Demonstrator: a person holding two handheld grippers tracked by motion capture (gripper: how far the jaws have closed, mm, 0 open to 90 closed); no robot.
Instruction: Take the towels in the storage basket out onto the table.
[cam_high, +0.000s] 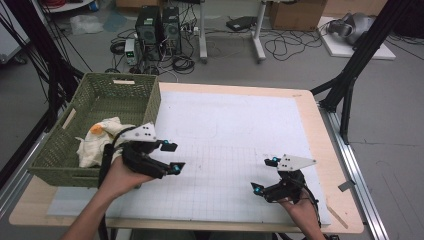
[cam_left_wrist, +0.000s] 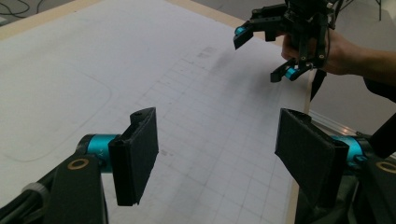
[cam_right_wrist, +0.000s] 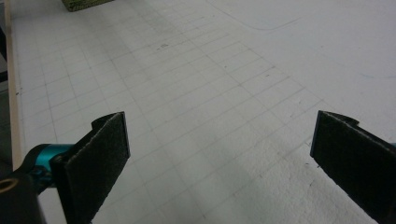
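Left gripper (cam_high: 171, 156) hangs just beside the green woven basket (cam_high: 130, 97), jaws spread wide with nothing between them. A cream plush toy (cam_high: 100, 140) with an orange patch lies inside the basket's near end. Right gripper (cam_high: 265, 175) sits low over the white gridded mat (cam_high: 230, 125), well apart, jaws spread, empty.

At the left of the frame, a green woven wicker basket (cam_high: 125, 95) holds a cream cloth toy with an orange patch (cam_high: 100, 140). A white faintly gridded mat (cam_high: 235, 135) covers the pale wooden table (cam_high: 320, 125).
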